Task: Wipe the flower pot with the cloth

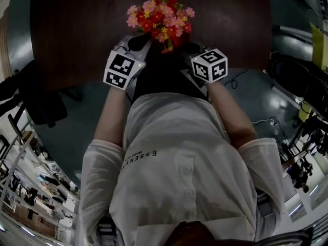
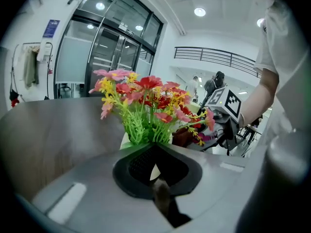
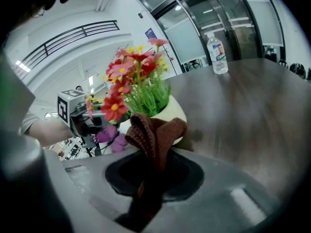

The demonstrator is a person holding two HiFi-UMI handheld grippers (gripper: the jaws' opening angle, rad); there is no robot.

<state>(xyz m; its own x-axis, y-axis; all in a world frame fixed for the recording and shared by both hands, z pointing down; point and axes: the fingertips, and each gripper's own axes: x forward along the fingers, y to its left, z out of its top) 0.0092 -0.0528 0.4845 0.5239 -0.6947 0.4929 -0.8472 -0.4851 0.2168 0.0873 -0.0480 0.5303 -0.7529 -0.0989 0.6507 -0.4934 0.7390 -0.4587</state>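
Right gripper view: tabletop (image 3: 252,110) stretches beyond flower pot (image 3: 177,115).

The white shirt (image 1: 180,174) bears print beginning "ESSENT"; nothing else can be read.

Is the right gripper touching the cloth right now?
Touching. In its own view, the right gripper has its jaws shut on the cloth, which bunches up out of them.
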